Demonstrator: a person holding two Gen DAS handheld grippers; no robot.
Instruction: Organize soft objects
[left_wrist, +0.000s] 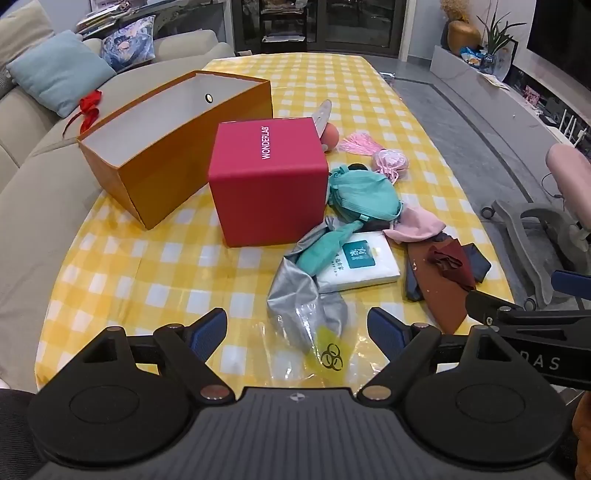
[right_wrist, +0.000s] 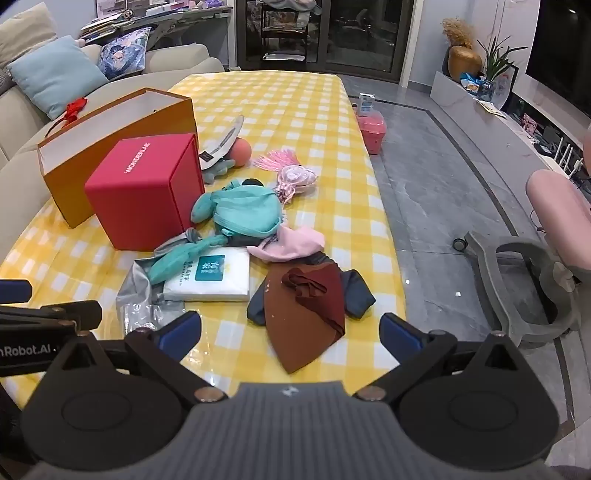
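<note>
Soft things lie in a heap on the yellow checked table (left_wrist: 147, 266): a teal cloth bundle (left_wrist: 364, 195), a pink cloth (left_wrist: 415, 225), brown and maroon cloths (left_wrist: 443, 273), a white tissue pack (left_wrist: 364, 266), a grey plastic bag (left_wrist: 303, 302) and a pink tasselled pouch (left_wrist: 391, 162). An open orange box (left_wrist: 173, 147) and a closed red cube box (left_wrist: 269, 181) stand to the left. My left gripper (left_wrist: 297, 328) is open, just before the grey bag. My right gripper (right_wrist: 290, 334) is open, over the brown cloth (right_wrist: 306, 317).
A peach ball (right_wrist: 242, 151) and a grey strap lie behind the red box (right_wrist: 144, 192). A beige sofa (left_wrist: 33, 155) with cushions runs along the left. A pink office chair (right_wrist: 554, 229) stands on the floor to the right.
</note>
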